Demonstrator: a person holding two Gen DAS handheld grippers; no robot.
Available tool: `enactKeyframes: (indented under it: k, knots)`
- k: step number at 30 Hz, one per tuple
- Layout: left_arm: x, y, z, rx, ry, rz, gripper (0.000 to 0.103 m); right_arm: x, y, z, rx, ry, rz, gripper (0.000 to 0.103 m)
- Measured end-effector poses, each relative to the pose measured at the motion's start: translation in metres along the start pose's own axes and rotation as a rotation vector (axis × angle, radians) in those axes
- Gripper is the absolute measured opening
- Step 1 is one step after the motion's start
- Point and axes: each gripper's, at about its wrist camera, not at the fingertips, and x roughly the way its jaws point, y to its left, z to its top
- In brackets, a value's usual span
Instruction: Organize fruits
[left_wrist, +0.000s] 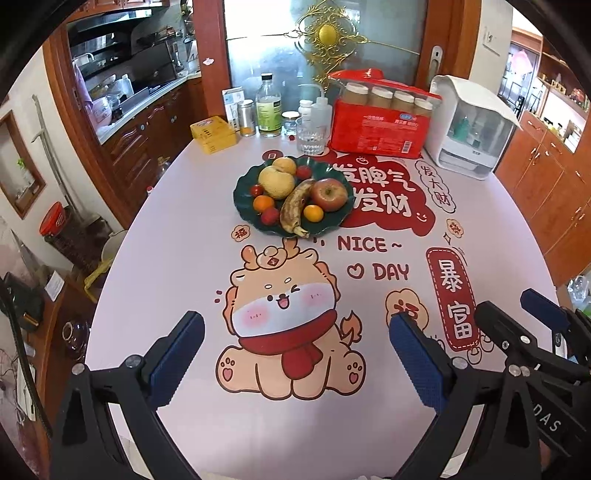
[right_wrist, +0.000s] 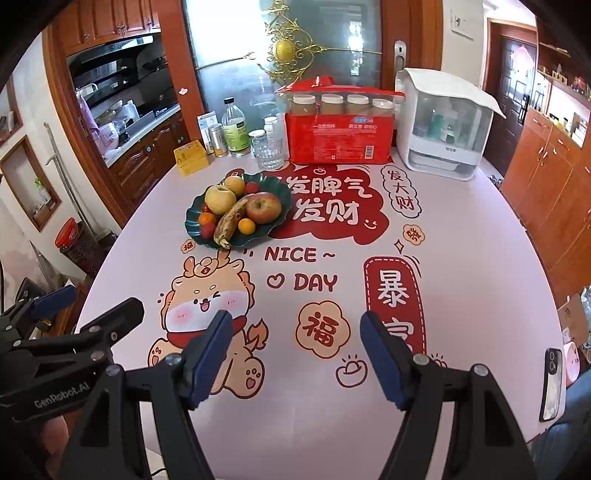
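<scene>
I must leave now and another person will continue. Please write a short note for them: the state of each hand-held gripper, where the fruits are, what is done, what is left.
Left hand-held gripper: open, empty, above the near part of the table.
Right hand-held gripper: open, empty, beside the left one.
Fruits: all on the dark green plate in the middle of the table: a red apple, a spotted banana, two yellow pears, two small oranges and some small red fruits.
Done: nothing visible; no fruit is off the plate.
Left: all the sorting. Neither gripper is near the plate.

Left gripper (left_wrist: 295, 354) and right gripper (right_wrist: 293, 354) tilt downward side by side, fingers apart.
</scene>
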Motion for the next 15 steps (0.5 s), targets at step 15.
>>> enactKeyframes:
  k: [15]
  knots:
    - [-0.0012,0.0009,-0.0005,-0.007,-0.005,0.014,0.1,-0.0015,0.0019,0.0006,-0.007,-0.014,0.018,0.072]
